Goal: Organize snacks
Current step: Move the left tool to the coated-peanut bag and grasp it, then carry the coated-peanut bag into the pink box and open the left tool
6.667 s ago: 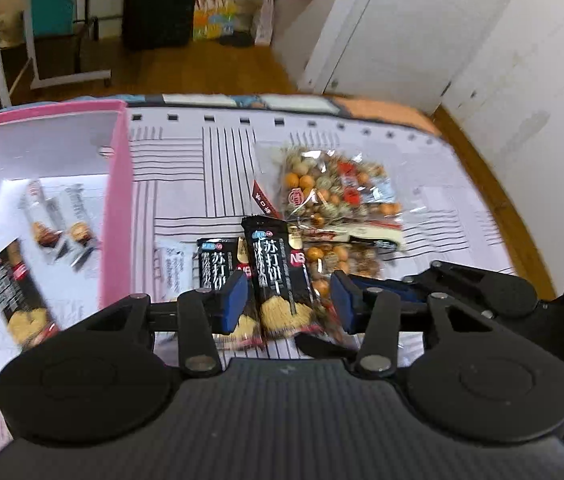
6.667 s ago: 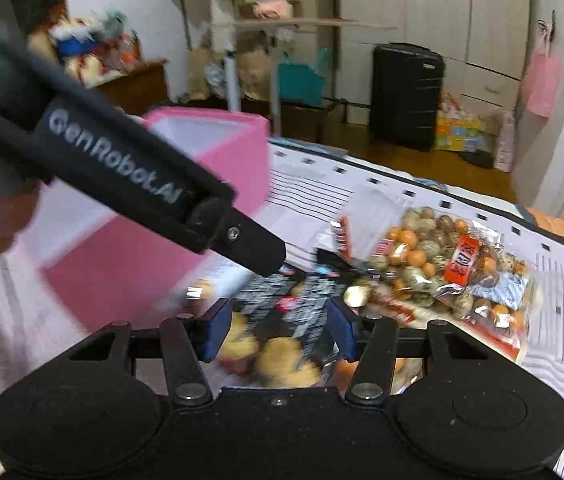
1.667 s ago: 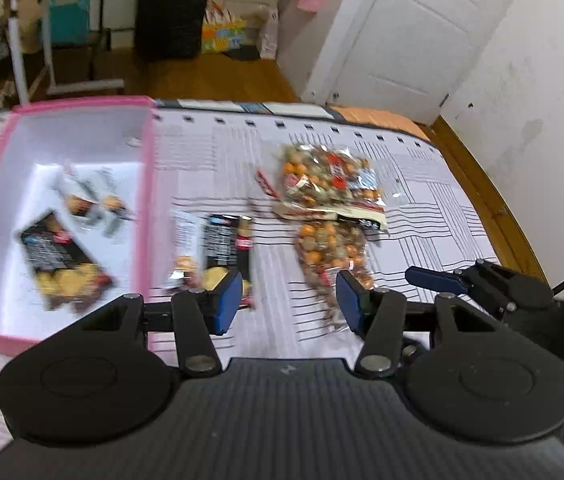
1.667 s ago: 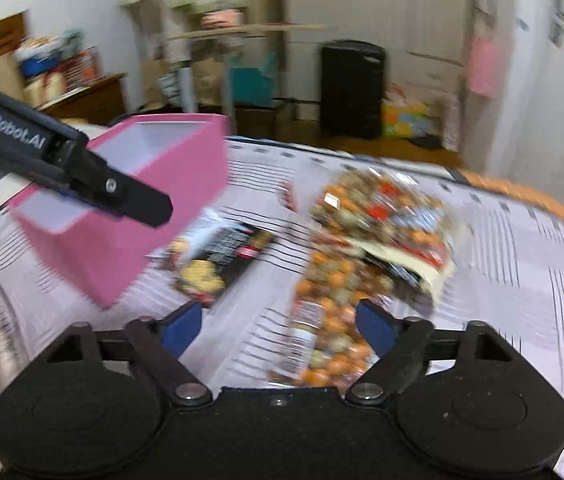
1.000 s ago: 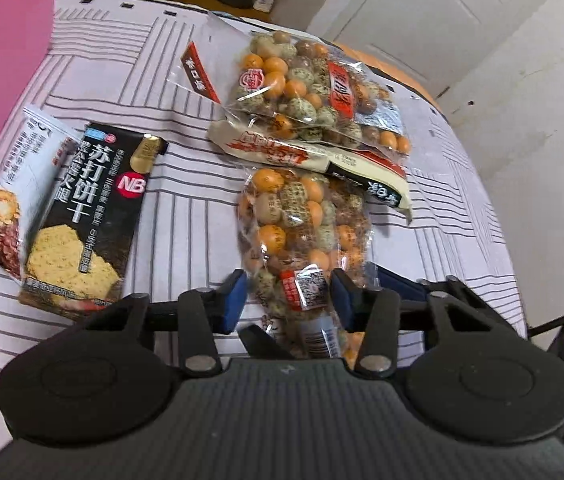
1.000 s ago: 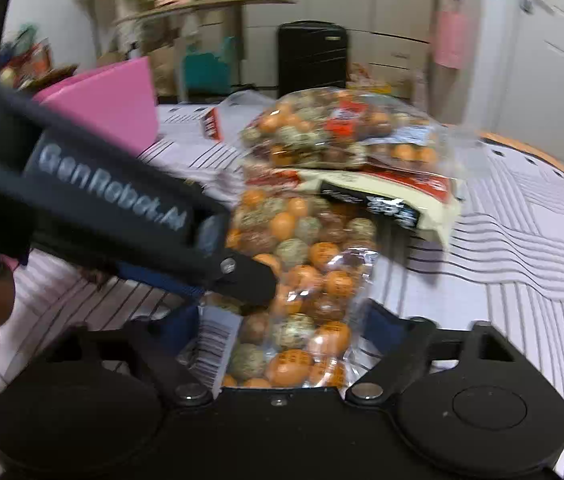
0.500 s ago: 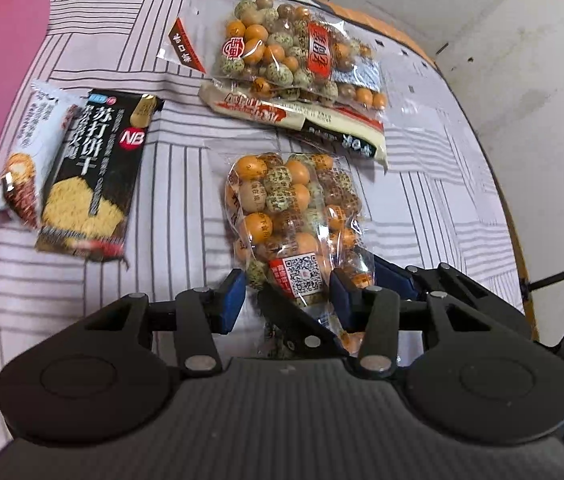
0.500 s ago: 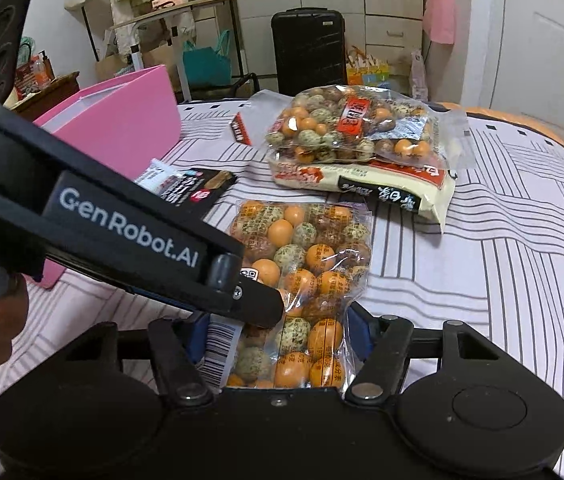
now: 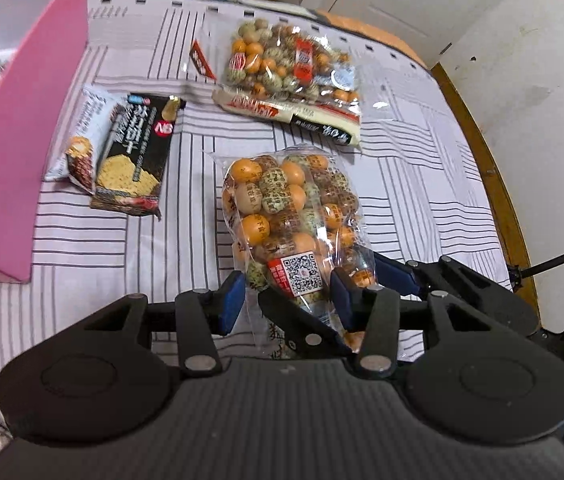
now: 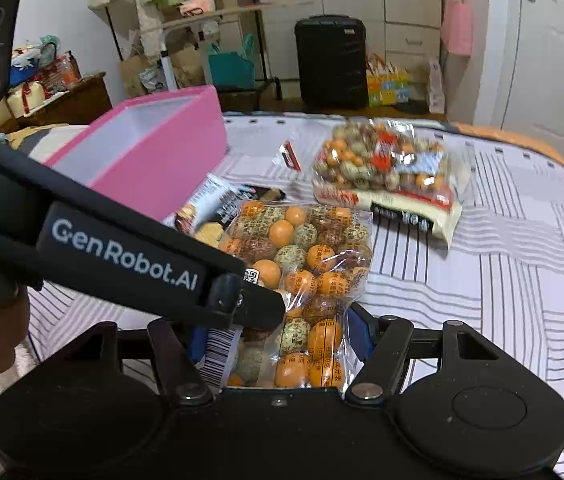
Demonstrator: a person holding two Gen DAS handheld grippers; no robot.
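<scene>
A clear bag of orange and speckled round snacks (image 9: 286, 208) hangs tilted above the striped cloth, its lower end between both grippers. My left gripper (image 9: 288, 300) is shut on that end, with its blue pads against the bag's sides. From the other side my right gripper (image 10: 278, 338) is shut on the same bag (image 10: 306, 252). The left gripper's finger (image 10: 242, 304) crosses in front of the bag in the right wrist view. The pink box (image 9: 14, 152) stands to the left with a few packets inside.
A black cracker packet (image 9: 134, 160) and a small white packet (image 9: 78, 148) lie beside the pink box (image 10: 162, 160). A bigger bag of mixed snacks (image 9: 290, 68) lies further back. The cloth's right edge (image 9: 494, 184) drops to the floor. A suitcase (image 10: 330, 60) stands behind.
Both grippers have risen together and the bag has come up off the cloth with them. The right jaws have narrowed onto the bag. The other packets lie where they were.
</scene>
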